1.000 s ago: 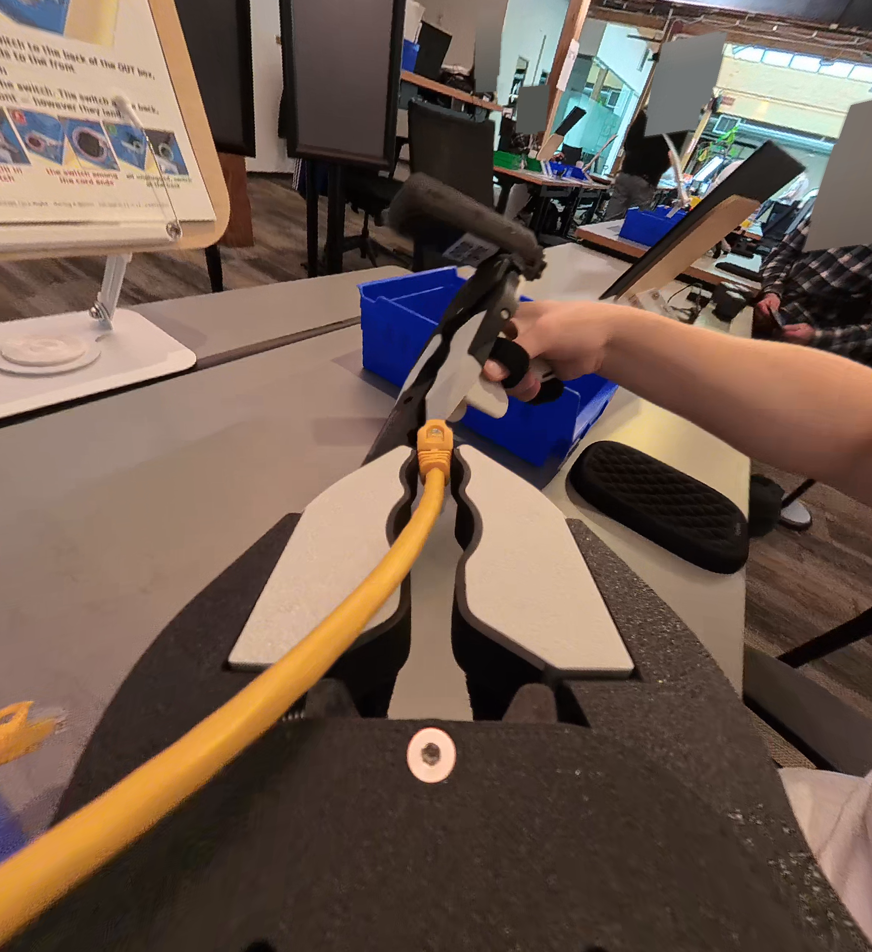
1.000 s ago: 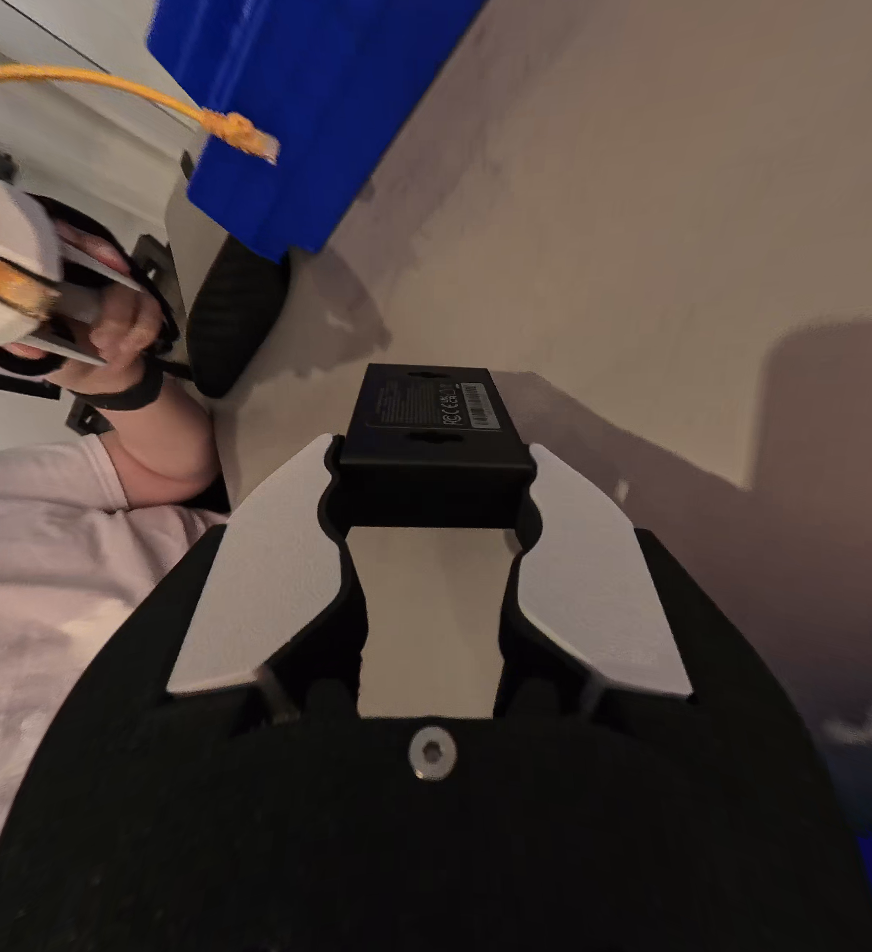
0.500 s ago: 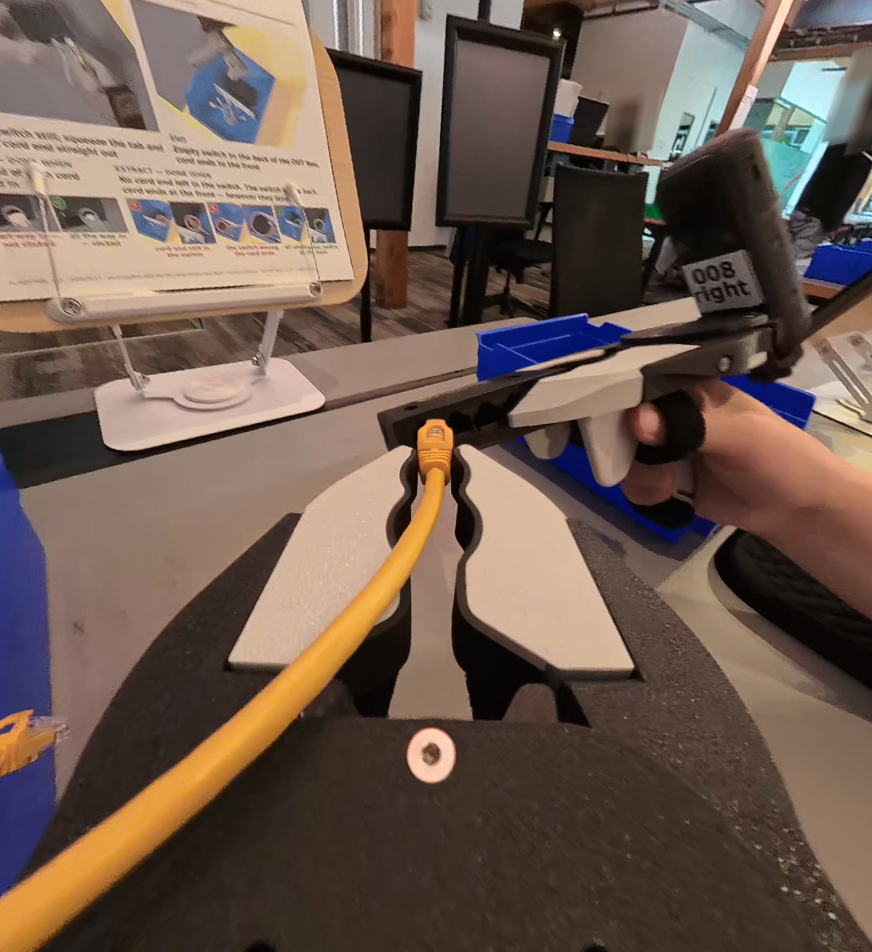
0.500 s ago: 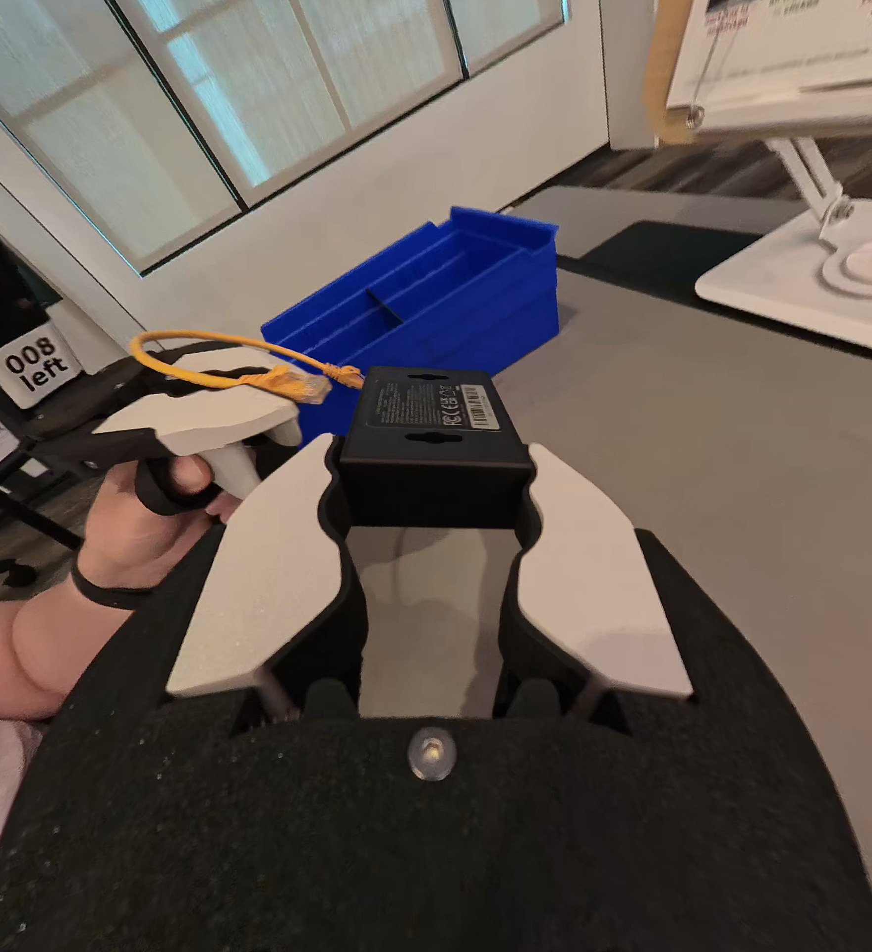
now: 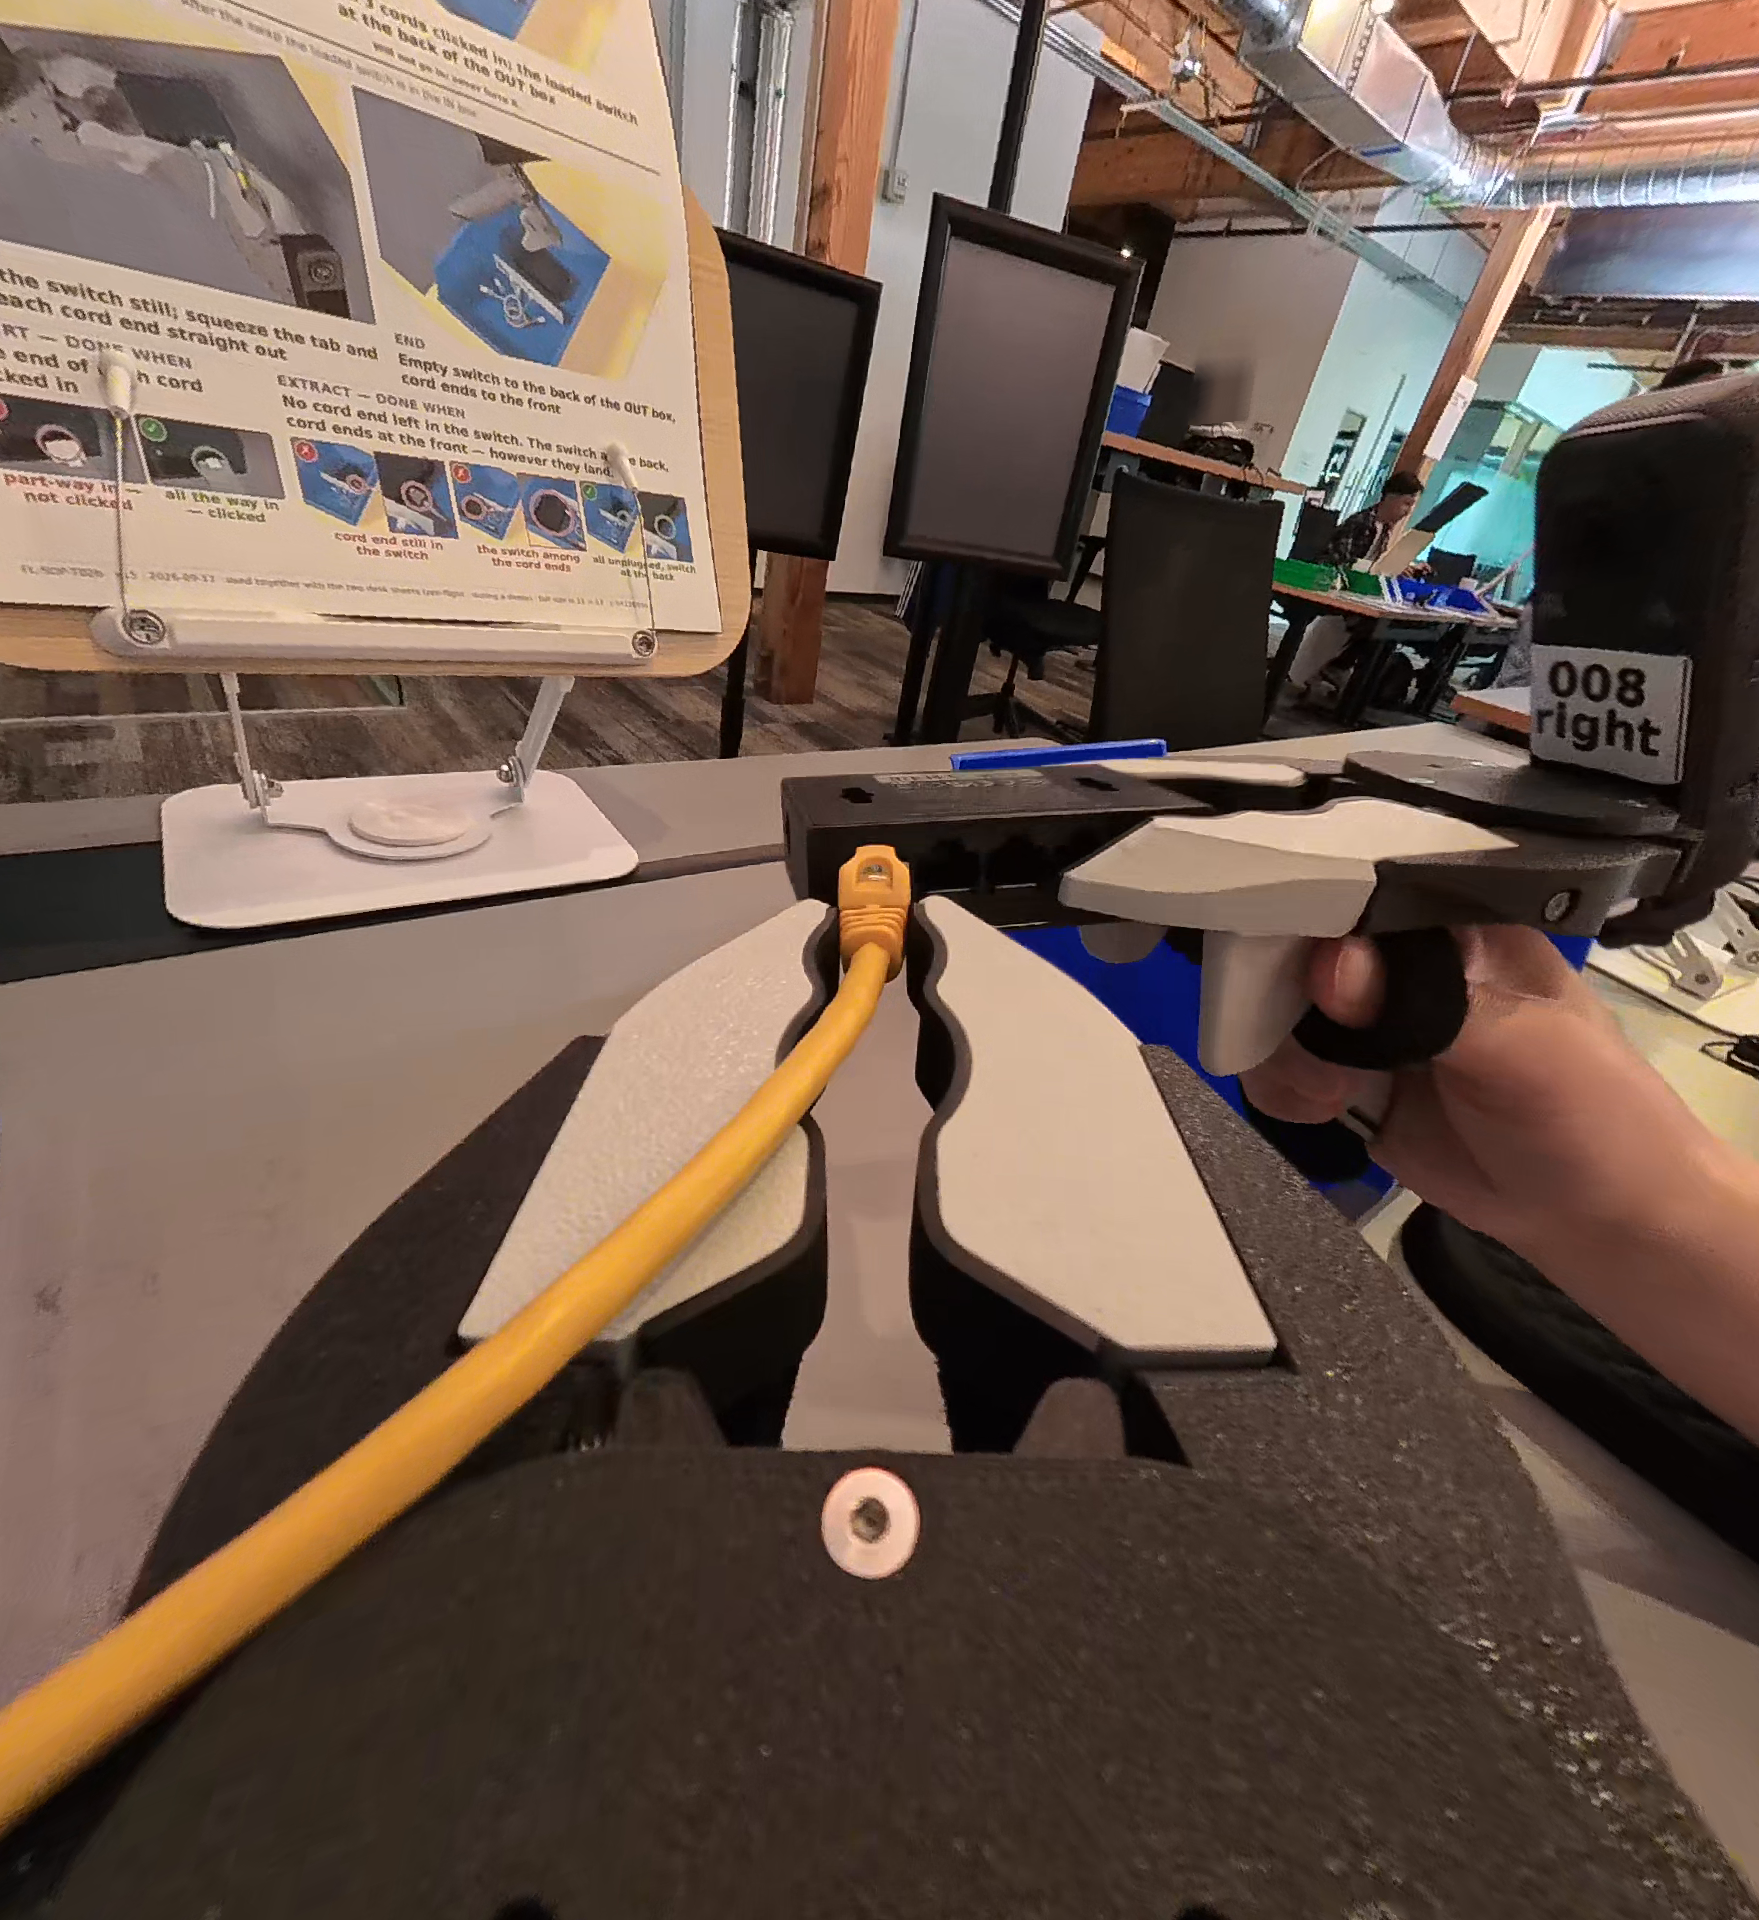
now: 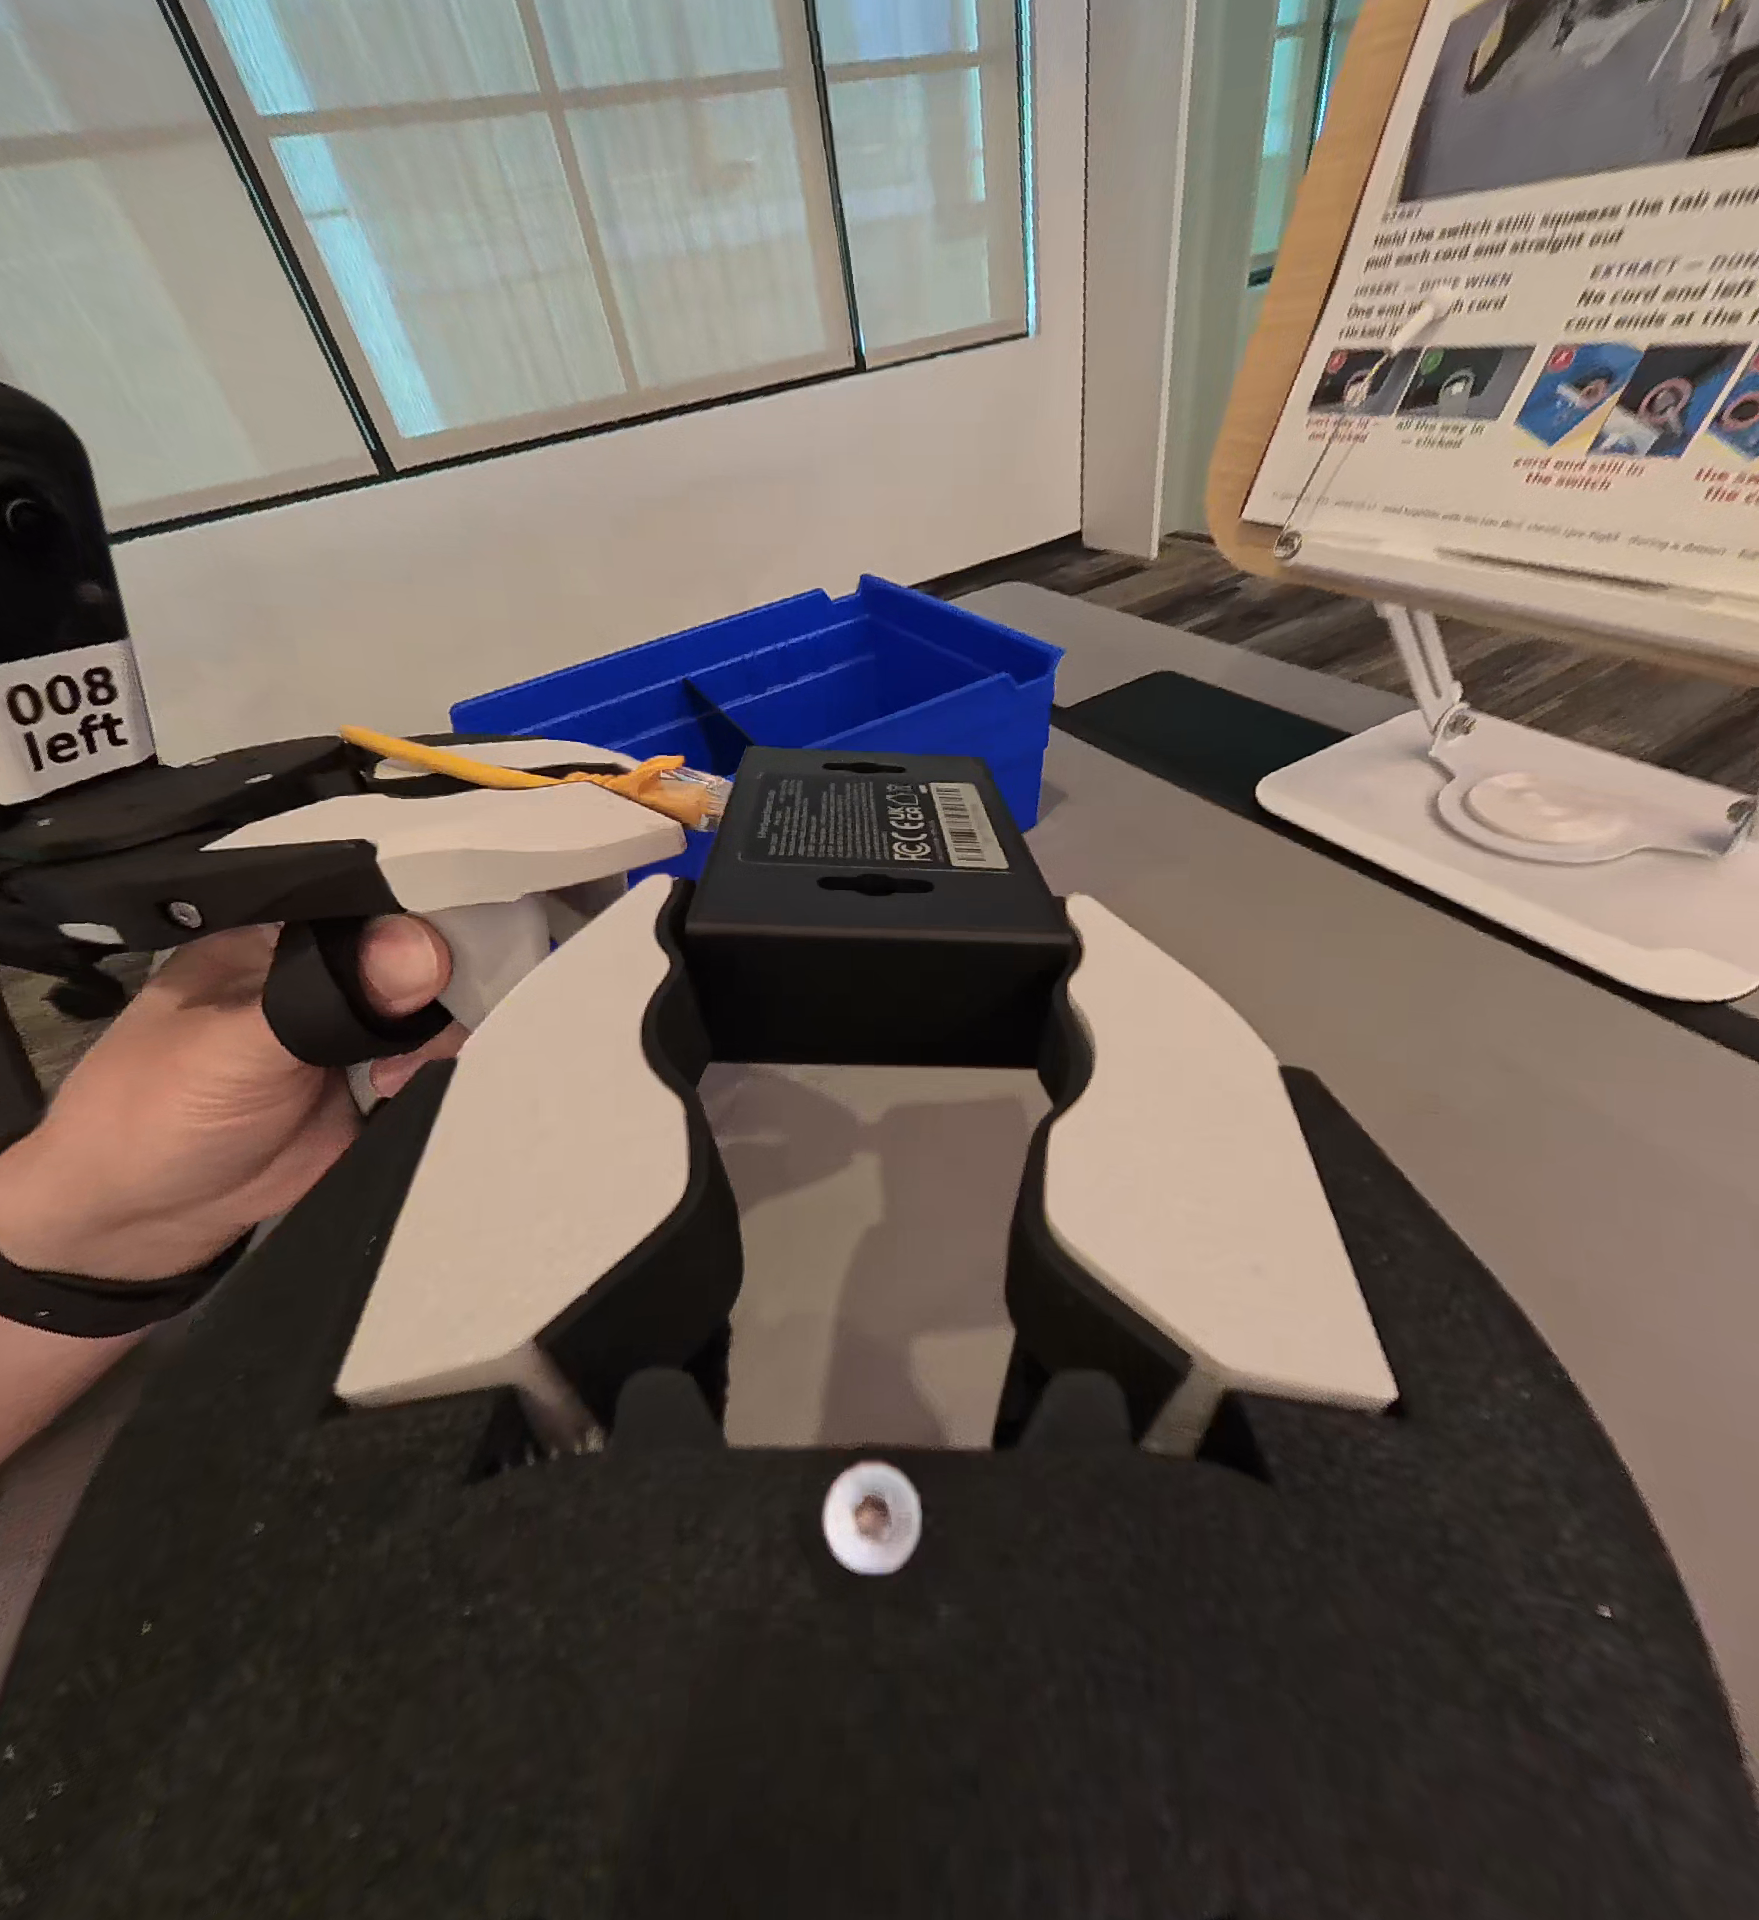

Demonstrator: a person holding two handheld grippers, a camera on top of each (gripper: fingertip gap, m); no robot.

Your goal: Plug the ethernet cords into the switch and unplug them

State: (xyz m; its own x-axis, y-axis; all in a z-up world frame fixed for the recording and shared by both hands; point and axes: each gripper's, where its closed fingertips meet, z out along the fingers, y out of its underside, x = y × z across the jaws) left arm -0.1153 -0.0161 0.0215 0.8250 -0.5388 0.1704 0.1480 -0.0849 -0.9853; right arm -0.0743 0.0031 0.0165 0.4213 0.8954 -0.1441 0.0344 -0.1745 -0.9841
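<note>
Switch, black and boxy, pinched at its near end by the right claw, jaws set wide on its two sides. Held up off the grey table, flat, label side up, long way running straight out from the claw. Row of ports along one long side, seen in the left view, facing the left claw.

Cord, yellow, squeezed just behind its plug by the left claw, jaws nearly closed on it. Plug pointing forward at the port side, right at the left end of the row; cannot tell if touching or already a little way in. From the right view, plug tip just beside the switch's left edge. Rest of the cord trailing back over the left claw and out of the picture.

Blue bin behind the switch on the table, split by a wall in the middle, both halves looking bare as far as shown. Paper sheet on a white stand farther back.
</note>
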